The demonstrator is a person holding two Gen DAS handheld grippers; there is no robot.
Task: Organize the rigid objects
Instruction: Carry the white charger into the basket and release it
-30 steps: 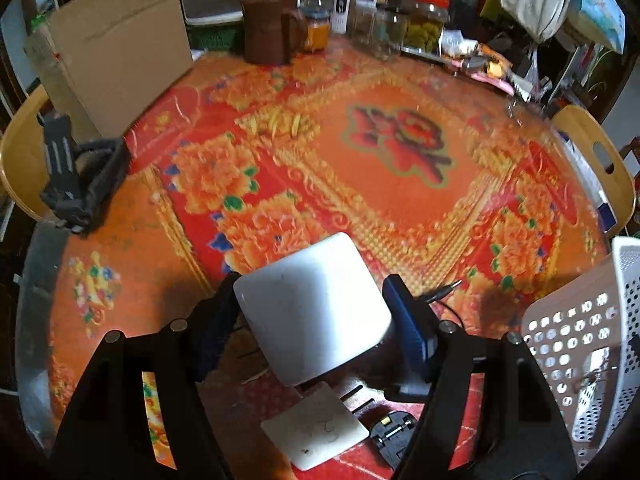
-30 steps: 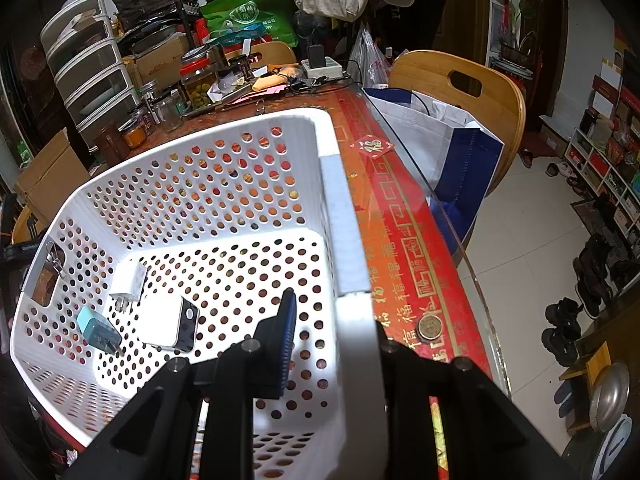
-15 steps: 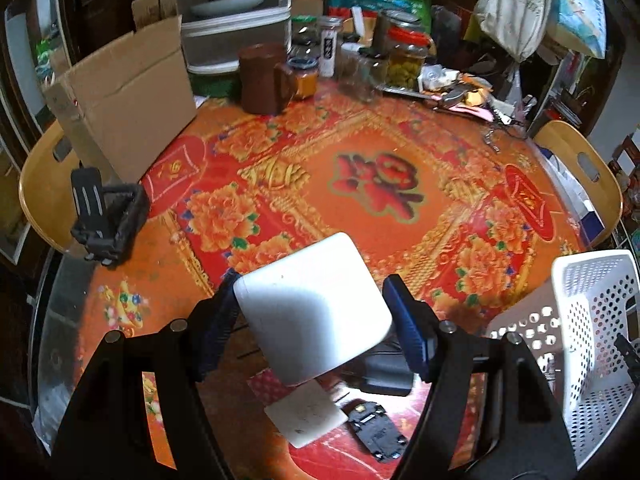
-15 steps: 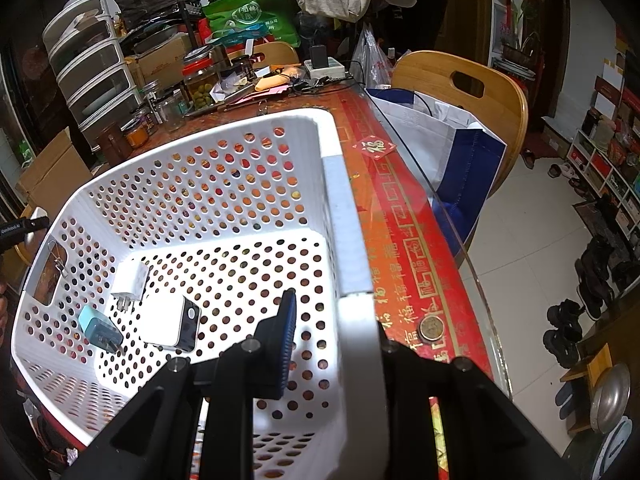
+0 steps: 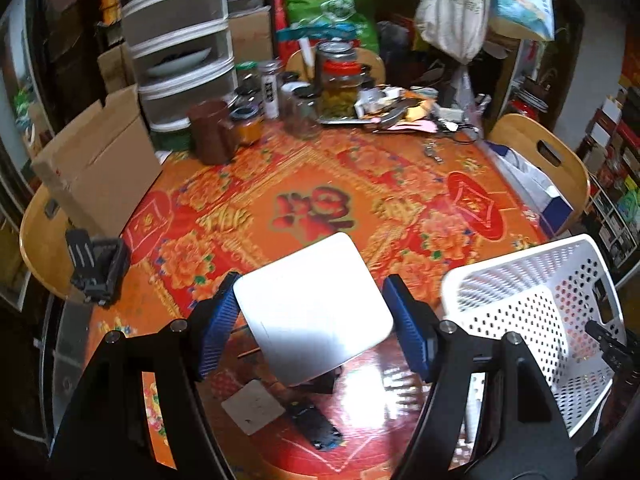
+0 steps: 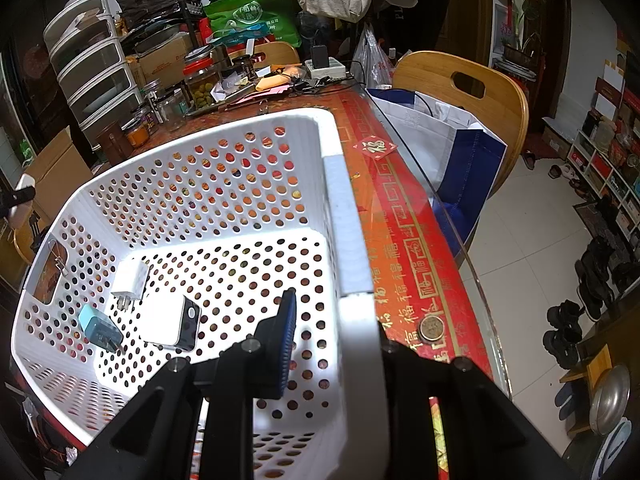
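Note:
My left gripper (image 5: 316,316) is shut on a flat white square box (image 5: 312,312) and holds it above the table, left of the white perforated basket (image 5: 520,276). A small white square plate (image 5: 252,406) and a black device (image 5: 316,424) lie on the table below it. My right gripper (image 6: 340,344) is shut on the basket's rim (image 6: 344,240). Inside the basket lie a white plug adapter (image 6: 130,280), a teal charger (image 6: 98,326) and a white-and-black charger (image 6: 172,322).
A black holder (image 5: 98,268) stands at the table's left edge, a cardboard box (image 5: 96,164) behind it. Jars and a brown mug (image 5: 210,132) crowd the far side. A coin (image 6: 432,328) lies near the glass edge. Wooden chairs (image 6: 464,92) stand around.
My left gripper has lifted the white box higher and swung right, so the basket has come further into its view. The right gripper and the basket have stayed put.

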